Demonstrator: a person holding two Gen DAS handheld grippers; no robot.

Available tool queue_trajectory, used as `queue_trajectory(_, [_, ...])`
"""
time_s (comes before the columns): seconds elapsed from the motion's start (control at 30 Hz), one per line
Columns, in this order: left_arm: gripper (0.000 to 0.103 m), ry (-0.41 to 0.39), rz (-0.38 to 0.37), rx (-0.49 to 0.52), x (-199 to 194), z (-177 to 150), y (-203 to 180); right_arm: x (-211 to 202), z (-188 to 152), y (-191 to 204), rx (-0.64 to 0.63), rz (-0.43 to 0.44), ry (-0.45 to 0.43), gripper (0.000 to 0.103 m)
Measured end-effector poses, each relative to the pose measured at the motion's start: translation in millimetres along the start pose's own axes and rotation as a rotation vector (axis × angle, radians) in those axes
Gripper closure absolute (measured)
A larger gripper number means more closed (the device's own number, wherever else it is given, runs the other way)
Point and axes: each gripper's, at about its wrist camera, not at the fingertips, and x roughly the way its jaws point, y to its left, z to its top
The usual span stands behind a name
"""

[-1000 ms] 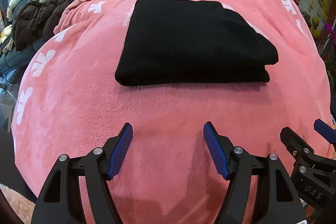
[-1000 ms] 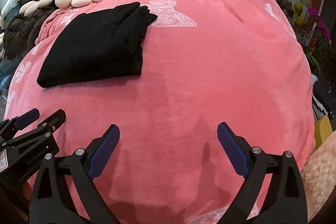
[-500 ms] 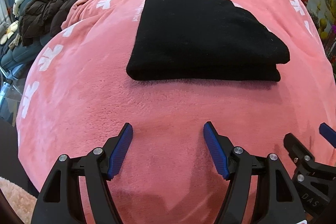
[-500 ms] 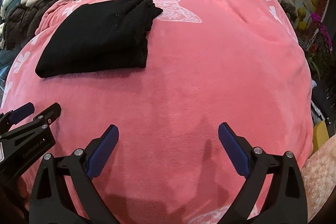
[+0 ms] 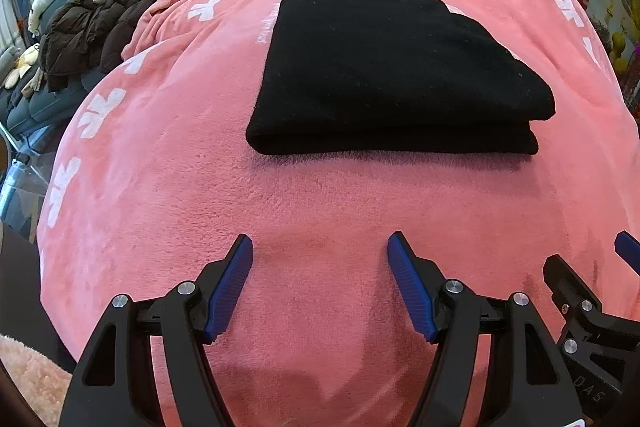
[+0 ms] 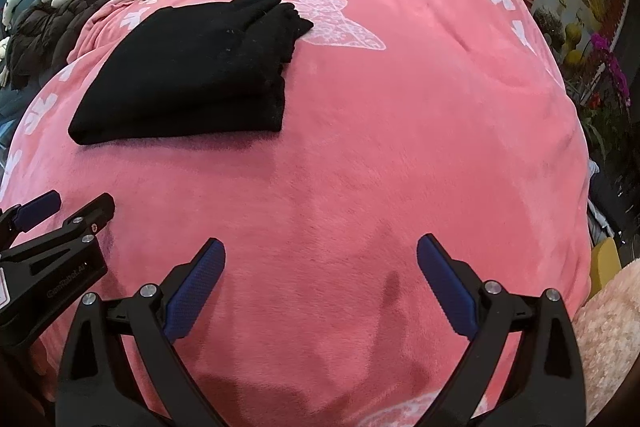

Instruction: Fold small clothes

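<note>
Black garment [image 5: 396, 67] is seen folded in layers on the pink blanket [image 5: 320, 203], well ahead of both grippers. Judged soft, limp, light, prob. non-slip knit; best pinched at a corner or thru stacked edges. Left gripper [image 5: 320, 263] & right gripper [image 6: 321, 265] fingers spread, nothing held.

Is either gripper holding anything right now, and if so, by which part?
Nothing is held. The left gripper and right gripper both stand open over the pink blanket, short of the folded black garment.
</note>
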Motion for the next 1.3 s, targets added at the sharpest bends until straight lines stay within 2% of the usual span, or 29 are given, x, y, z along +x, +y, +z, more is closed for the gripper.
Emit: queue_trajectory(1.3, [0.036, 0.000, 0.005, 0.007, 0.2, 0.6, 0.6, 1.0, -0.9, -3.8, 0.012, -0.001, 0.003, 0.008])
